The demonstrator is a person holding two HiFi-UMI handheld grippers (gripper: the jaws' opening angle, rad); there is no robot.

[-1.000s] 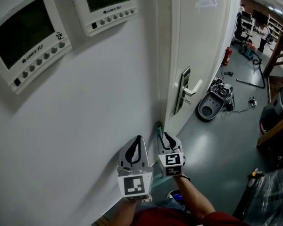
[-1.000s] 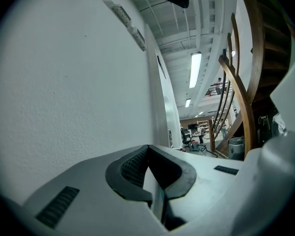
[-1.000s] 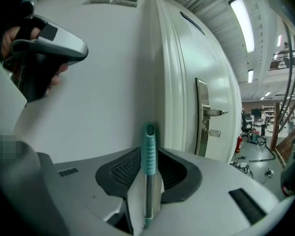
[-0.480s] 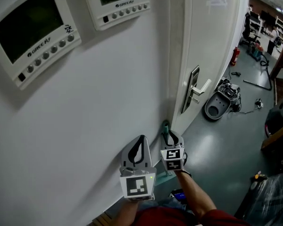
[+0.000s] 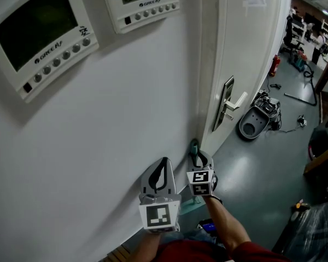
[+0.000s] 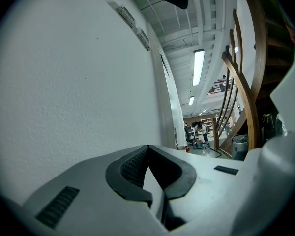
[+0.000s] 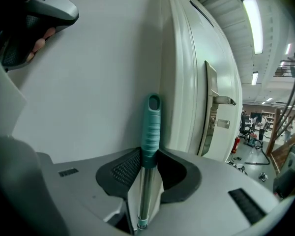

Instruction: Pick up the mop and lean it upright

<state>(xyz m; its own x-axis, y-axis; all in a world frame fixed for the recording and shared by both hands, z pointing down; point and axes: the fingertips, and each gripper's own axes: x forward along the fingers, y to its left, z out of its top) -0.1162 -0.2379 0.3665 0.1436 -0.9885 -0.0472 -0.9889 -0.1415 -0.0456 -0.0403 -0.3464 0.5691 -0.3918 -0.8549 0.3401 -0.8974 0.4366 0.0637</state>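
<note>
Right gripper view pretty much tells it all: the mop stands upright, its teal grip and shiny metal shaft running straight up between the jaws of the right gripper. The jaws are closing, and the dark pads sit against the lower end of the teal grip on both sides, so it's pinching the handle. The top of the handle, with its little hang hole, is up in the corner where the white wall meets the door. Whether it actually touches the wall I can't tell.

From the head view, the mop is just a bit of teal poking out above the right gripper, low by the door frame. The left gripper hangs just beside it, close to the wall. In the left gripper view its jaws are pressed together at the tips with nothing in them, only bare wall beyond.

Other stuff: two control panels are mounted high on the wall, and the door has a lever handle. A grey machine lies on the floor, with a red fire extinguisher further back.
</note>
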